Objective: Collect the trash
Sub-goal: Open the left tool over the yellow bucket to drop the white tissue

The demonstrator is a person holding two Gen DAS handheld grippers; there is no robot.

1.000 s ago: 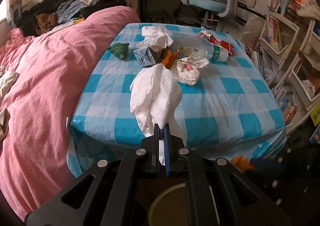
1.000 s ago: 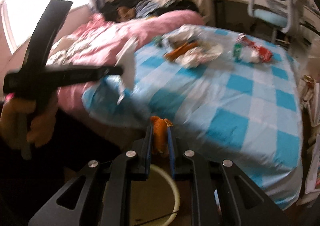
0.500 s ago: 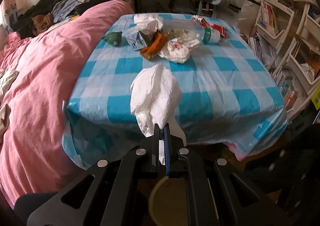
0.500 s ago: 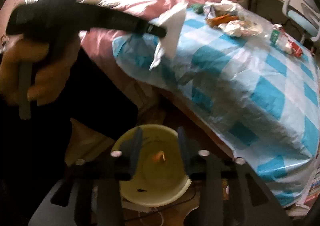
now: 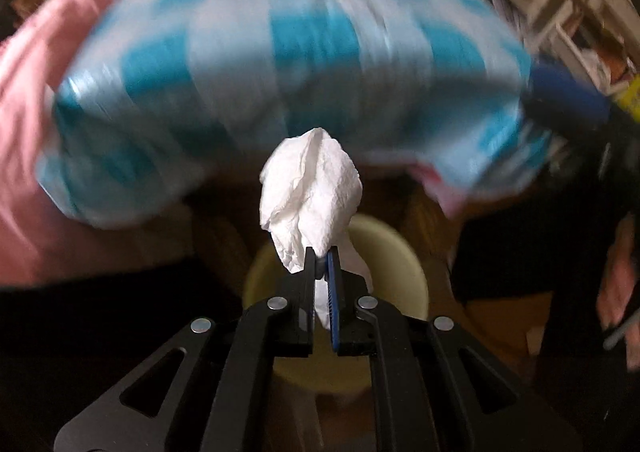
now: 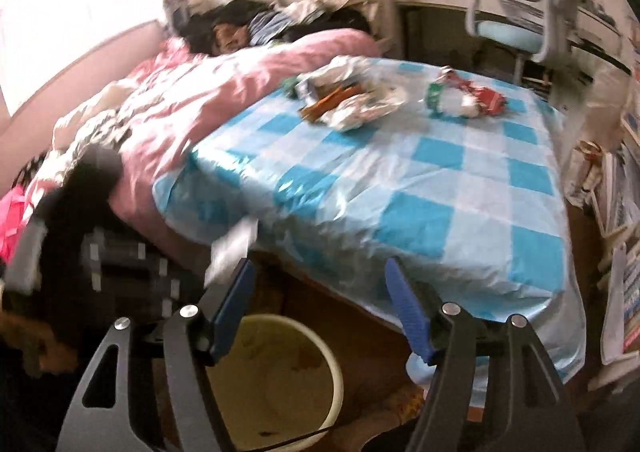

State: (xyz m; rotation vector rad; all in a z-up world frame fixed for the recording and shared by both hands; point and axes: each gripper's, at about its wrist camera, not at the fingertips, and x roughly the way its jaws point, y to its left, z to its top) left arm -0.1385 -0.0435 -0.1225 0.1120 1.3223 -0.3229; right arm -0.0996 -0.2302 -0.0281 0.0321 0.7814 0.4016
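my left claw (image 5: 321, 256) pinches the crumpled tissue (image 5: 310, 196) over the bin (image 5: 404, 264) to drop it; right claw (image 6: 320, 288) spread, empty.

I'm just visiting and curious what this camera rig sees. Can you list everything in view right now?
Tissue: one, white, crumpled, pinched in the left tool above the bin.
Bin: one, pale yellow, round, on the floor below the table edge.
Table: one, blue-and-white checked cloth.
Trash pile: one heap, mixed wrappers and paper, far side of table.
Bottle: one, clear with green label, lying beside a red wrapper.
Bed: one, pink cover, left of table.
Chair: one, light blue and grey, behind table.
Left tool: black, shut on the tissue.
Right tool: black with blue pads, open, empty.
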